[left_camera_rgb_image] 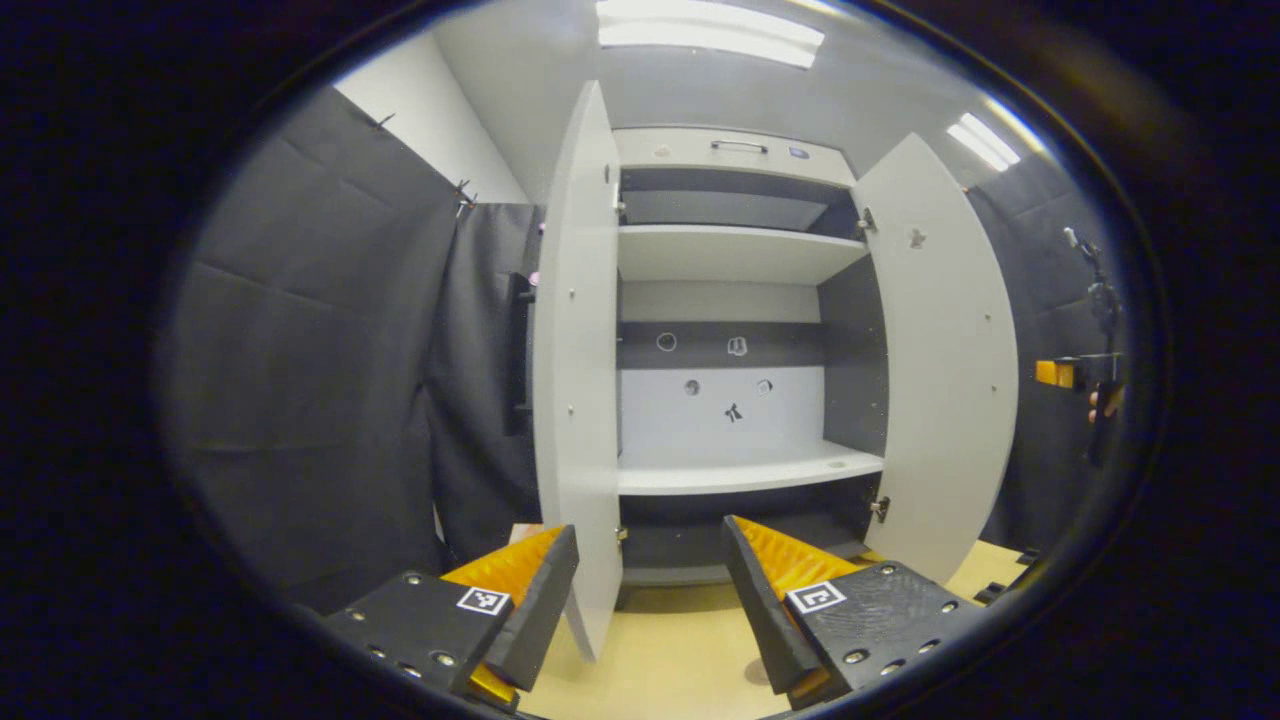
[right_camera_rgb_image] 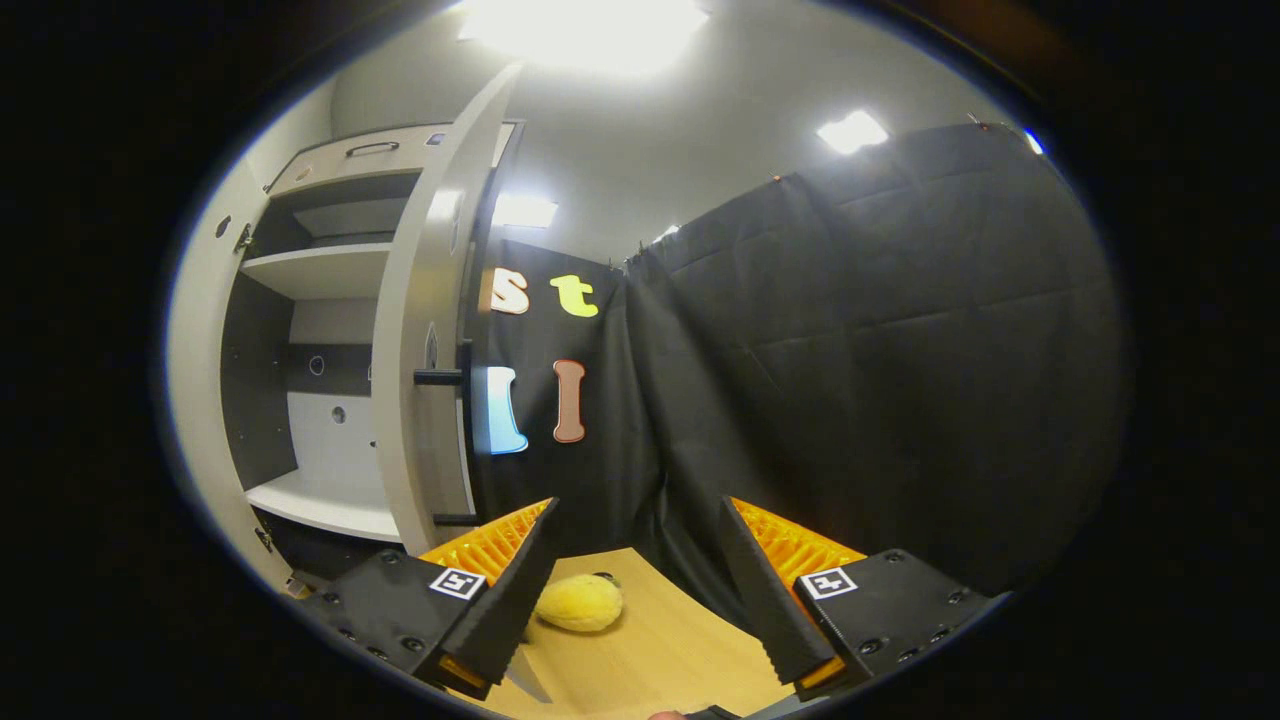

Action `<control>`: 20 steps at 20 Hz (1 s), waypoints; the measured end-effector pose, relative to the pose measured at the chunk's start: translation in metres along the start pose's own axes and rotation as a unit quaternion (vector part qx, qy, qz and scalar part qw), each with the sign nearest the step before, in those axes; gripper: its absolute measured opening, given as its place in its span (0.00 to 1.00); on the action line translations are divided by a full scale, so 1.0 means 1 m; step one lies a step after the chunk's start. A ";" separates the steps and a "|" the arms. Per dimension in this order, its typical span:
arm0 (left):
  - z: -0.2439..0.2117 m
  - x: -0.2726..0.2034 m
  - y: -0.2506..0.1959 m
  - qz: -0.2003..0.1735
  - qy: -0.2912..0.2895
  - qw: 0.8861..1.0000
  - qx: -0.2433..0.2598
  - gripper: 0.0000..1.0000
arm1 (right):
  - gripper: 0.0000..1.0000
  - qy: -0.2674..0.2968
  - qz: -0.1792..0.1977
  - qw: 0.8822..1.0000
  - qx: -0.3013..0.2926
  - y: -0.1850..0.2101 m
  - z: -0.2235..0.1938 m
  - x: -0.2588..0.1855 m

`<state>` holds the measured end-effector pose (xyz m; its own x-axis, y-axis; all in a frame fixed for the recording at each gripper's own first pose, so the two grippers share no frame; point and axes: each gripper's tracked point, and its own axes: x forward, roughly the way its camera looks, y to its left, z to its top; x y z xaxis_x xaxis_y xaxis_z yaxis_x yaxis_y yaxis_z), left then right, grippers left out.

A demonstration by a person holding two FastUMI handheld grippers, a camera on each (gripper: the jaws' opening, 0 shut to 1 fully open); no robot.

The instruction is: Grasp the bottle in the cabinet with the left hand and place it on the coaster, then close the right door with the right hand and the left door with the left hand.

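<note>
Left gripper [left_camera_rgb_image: 650, 590] jaws wide, empty, above the wooden counter [left_camera_rgb_image: 660, 660]; left door [left_camera_rgb_image: 575, 370] edge-on just beyond the left jaw, right door [left_camera_rgb_image: 940, 360] swung open past the right jaw; cabinet [left_camera_rgb_image: 735, 470] shelves straight ahead, bare. Right gripper [right_camera_rgb_image: 635, 590] jaws wide; yellow object [right_camera_rgb_image: 580, 603], perhaps a sponge, between them on the counter.

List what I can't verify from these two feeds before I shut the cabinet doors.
- Cabinet's lowest compartment: left gripper view, dark, and partly behind the left gripper fingers.
- Right door's outer face: right gripper view shows the door nearly edge-on, with its handle.
- Yellow object on the table: right gripper view, partly behind a right gripper finger; can't identify it.
</note>
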<state>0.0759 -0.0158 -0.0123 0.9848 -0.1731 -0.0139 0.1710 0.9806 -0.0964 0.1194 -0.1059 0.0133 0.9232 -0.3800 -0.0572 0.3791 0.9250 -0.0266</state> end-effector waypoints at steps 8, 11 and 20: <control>0.010 -0.006 0.103 0.069 -0.016 0.997 0.011 0.85 | 0.92 -0.007 -0.019 1.000 -0.009 0.031 0.003 0.008; 0.006 -0.004 0.135 0.088 -0.015 0.996 0.010 0.85 | 0.96 -0.014 -0.014 1.000 -0.021 0.038 0.003 0.005; -0.002 0.012 0.175 0.088 -0.012 0.996 -0.006 0.84 | 0.95 -0.017 0.028 0.999 -0.015 0.089 0.003 -0.020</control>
<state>0.1174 0.1530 -0.0317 1.0000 0.0033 -0.0082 -0.0041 0.9944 -0.1059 0.1350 -0.0156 0.0155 0.9448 -0.3266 -0.0256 0.3249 0.9442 -0.0548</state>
